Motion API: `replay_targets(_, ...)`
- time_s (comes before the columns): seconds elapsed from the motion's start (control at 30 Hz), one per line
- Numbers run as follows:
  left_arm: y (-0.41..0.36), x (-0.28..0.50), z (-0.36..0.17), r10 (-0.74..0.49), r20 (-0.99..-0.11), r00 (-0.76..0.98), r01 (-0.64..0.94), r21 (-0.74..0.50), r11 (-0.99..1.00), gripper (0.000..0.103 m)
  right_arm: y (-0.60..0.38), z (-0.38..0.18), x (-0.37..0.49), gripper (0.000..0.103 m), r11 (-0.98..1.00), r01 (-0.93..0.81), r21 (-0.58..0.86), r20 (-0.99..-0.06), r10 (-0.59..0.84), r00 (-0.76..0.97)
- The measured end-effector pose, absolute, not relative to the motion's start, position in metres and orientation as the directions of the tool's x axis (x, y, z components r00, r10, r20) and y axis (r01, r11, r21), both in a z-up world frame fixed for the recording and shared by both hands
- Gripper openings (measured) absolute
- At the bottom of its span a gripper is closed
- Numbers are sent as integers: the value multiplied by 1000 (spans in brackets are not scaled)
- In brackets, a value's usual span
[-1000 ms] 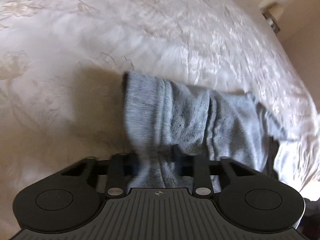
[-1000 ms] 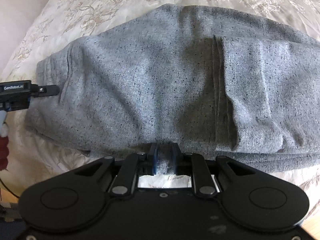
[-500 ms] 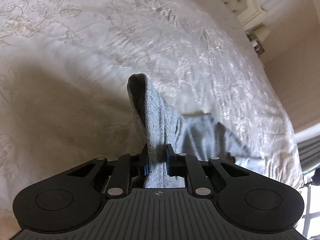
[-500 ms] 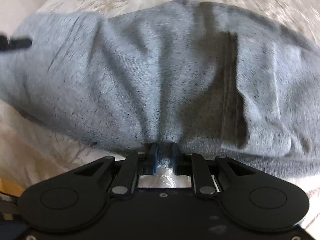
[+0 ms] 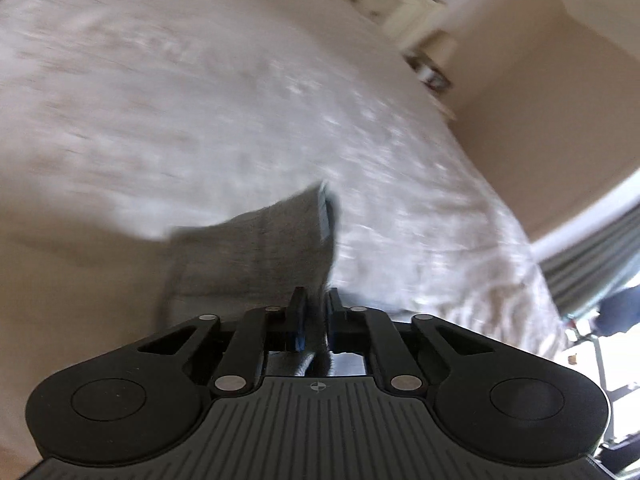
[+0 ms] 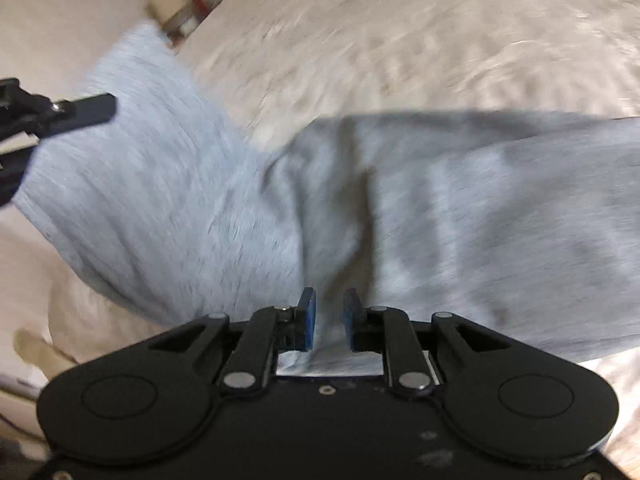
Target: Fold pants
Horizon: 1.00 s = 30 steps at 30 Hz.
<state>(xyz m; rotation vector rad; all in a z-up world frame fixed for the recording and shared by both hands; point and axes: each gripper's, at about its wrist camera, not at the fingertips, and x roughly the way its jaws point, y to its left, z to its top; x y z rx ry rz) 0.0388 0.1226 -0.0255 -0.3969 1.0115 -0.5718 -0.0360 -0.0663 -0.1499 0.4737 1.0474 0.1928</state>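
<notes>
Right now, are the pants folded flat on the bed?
No: the pants hang lifted and bunched, pinched by the left gripper and right gripper above the bed.

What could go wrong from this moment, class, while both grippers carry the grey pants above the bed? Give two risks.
1. The left gripper and right gripper each pinch only a narrow bunch of the grey pants, so fabric might slip free.
2. The pants hang creased and twisted over the bedspread; laid down this way, the fold could come out uneven.
</notes>
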Motion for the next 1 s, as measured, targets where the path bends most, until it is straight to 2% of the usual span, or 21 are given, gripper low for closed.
replay_targets(0.13,43,40,-52,-615,-698,366,302,-536,788,9,-125,-155,-38,20,892,117,437,-810,334,482)
replay_targets(0.3,4,14,-71,-571,-739,358,354,-458,815,11,-185,-165,-40,28,896,153,417,-837,313,449)
replay_targets(0.37,1,2,-90,-531,-778,335,352,-419,837,11,-203,-168,-35,36,890,153,431,-829,323,456)
replay_targets(0.47,-3,-15,-121,-455,-834,312,350,-344,871,11,-222,-167,-24,39,879,134,458,-812,353,464)
replay_targets(0.67,2,-32,-152,-391,-863,322,315,-292,903,11,-222,-163,13,45,839,42,543,-763,472,442)
replay_targets(0.83,13,-35,-161,-397,-870,291,276,-321,906,11,-191,-168,40,49,780,5,626,-723,577,380)
replay_targets(1.0,27,-46,-153,-413,-874,255,311,-330,891,12,-165,-188,57,51,776,28,630,-746,594,302)
